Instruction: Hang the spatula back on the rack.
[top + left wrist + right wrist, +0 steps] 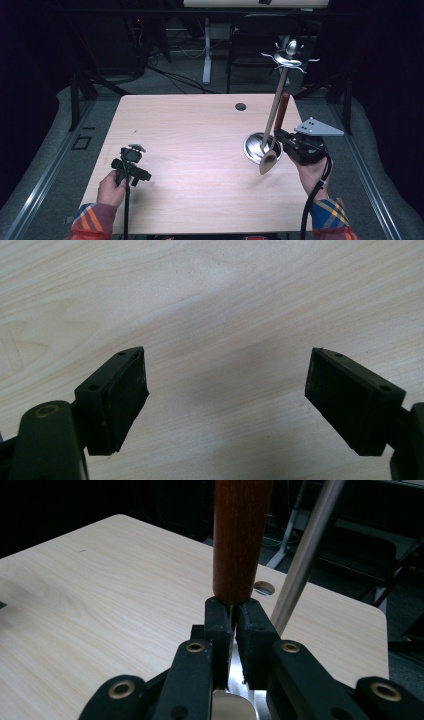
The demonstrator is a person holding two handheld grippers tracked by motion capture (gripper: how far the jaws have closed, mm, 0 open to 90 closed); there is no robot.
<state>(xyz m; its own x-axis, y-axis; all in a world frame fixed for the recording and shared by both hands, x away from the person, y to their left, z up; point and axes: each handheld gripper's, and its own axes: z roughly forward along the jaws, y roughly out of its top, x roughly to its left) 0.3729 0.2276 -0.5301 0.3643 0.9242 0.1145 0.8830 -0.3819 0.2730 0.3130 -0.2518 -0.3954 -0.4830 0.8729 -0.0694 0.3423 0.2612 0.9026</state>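
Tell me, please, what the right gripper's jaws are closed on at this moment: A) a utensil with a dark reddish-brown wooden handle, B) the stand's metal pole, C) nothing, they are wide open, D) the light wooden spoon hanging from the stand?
A: in the right gripper view the right gripper pinches a thin metal part just below the reddish-brown handle.

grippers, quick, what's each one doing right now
Left gripper: open, fingers wide apart over bare table, holding nothing.
Right gripper: closed on a utensil with a reddish-brown wooden handle, beside the metal stand.

table [190, 140] pale wood grain | handle [240, 535] reddish-brown | sleeves [92, 222] orange-blue plaid
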